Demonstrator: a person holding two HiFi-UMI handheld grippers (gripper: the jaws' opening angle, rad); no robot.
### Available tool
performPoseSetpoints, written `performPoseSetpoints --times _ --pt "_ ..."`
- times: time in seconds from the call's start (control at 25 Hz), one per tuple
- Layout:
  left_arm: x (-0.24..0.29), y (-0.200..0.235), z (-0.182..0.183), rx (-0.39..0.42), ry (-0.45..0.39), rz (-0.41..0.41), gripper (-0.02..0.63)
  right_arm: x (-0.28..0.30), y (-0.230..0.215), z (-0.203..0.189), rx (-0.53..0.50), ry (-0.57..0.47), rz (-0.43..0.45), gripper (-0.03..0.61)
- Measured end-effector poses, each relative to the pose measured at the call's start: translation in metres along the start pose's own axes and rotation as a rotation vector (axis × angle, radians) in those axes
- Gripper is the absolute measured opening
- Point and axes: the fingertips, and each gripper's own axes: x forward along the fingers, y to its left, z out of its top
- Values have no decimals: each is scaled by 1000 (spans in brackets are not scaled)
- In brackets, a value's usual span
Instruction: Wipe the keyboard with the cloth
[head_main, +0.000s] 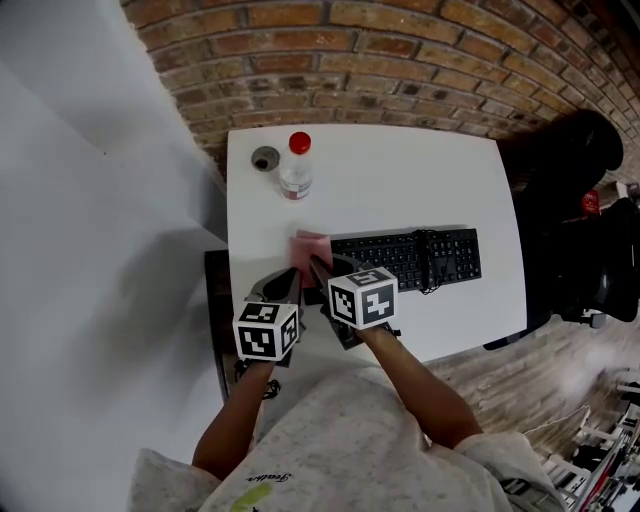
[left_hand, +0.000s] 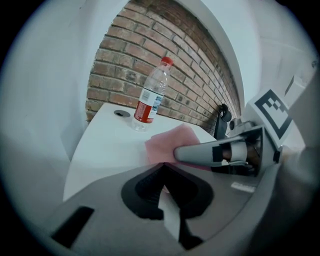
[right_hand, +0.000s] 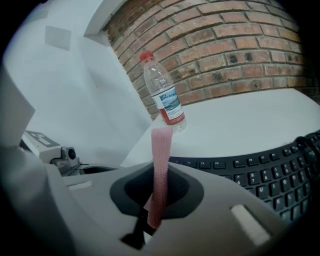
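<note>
— Any wiping done so far?
— Hard to say; probably only at the start. Look at the right gripper (head_main: 320, 265): closed on the pink cloth (head_main: 312, 246), pinched edge-on, just at the left end of the keyboard (head_main: 405, 258), near the centre of the frame.
— And the left gripper (left_hand: 163, 165)?
— Closed too, tips right at the near edge of the cloth. Seems to hold nothing, but cannot be sure.
— Left to do, then?
— Nearly all, by judgement: lay the cloth on the keys, drag across toward the right of the frame. Mind the dark cable (head_main: 428, 262) draped over the keyboard on the white bench (head_main: 400, 180).
</note>
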Motion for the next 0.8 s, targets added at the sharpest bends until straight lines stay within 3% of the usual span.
performPoseSetpoints --times 0.48,0.8 --pt "-1 -12 0 5 -8 32 -8 -17 -17 -3 -27 -9 -12 23" --pt "6 -34 -3 35 4 43 -8 -33 -40 -3 7 -38 -18 23"
